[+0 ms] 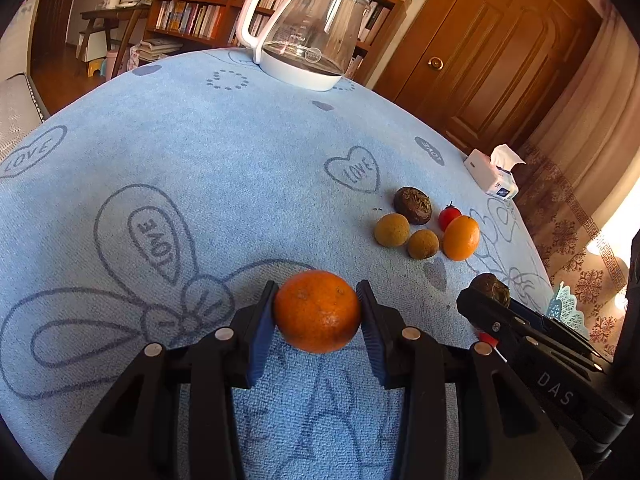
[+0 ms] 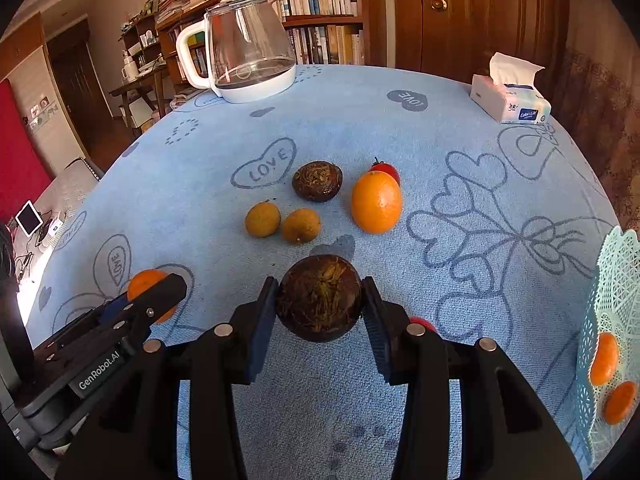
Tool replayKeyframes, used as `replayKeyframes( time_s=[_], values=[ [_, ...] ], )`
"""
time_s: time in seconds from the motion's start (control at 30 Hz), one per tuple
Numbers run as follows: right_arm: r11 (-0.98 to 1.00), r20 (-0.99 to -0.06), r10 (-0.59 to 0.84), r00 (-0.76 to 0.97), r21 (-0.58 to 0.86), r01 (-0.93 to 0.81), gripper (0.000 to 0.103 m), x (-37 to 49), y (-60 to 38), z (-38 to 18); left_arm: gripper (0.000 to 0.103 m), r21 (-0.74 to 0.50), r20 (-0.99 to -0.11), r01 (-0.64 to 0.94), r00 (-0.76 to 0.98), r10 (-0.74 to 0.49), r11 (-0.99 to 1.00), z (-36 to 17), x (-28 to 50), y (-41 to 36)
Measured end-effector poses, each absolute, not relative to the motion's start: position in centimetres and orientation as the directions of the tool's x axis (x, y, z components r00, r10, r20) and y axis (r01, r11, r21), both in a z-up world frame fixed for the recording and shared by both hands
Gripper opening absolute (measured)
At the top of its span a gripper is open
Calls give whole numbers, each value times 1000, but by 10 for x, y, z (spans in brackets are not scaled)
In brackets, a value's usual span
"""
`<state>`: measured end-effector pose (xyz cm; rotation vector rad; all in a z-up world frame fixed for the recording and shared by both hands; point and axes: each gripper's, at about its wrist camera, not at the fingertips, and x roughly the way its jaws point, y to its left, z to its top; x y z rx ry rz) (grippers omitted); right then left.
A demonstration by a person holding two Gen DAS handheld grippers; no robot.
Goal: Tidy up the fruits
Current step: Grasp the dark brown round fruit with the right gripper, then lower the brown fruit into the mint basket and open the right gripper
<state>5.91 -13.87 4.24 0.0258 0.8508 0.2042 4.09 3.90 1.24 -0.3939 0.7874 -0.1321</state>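
My left gripper [image 1: 318, 308] is shut on a mandarin orange [image 1: 317, 311] above the blue cloth. My right gripper [image 2: 320, 300] is shut on a dark brown fibrous fruit [image 2: 319, 298]. Ahead on the cloth lie a second dark fruit [image 2: 317, 181], two small tan round fruits [image 2: 263, 220] [image 2: 301, 226], an orange [image 2: 376, 202] and a cherry tomato [image 2: 386, 170] behind it. A pale blue lattice basket [image 2: 608, 300] at the right edge holds two mandarins [image 2: 604, 358]. Each gripper shows in the other's view: the right one [image 1: 486, 294] and the left one [image 2: 154, 292].
A glass kettle with a white handle and base [image 2: 244, 48] stands at the table's far side. A tissue box [image 2: 510, 98] sits at the far right. A small red thing [image 2: 422, 324] peeks from behind my right finger. Bookshelves and a wooden door stand beyond the table.
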Motion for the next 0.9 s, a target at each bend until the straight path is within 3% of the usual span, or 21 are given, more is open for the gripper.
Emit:
replayKeyframes(
  time_s=[0.37, 0.9],
  values=[
    [987, -710, 160, 685, 126, -100, 44, 29, -168, 62, 40, -394, -663, -29, 702, -262, 918, 12, 41, 39],
    [964, -687, -36, 725, 167, 206, 44, -19, -276, 75, 40, -393, -664, -30, 701, -261, 919, 12, 41, 39]
  ],
)
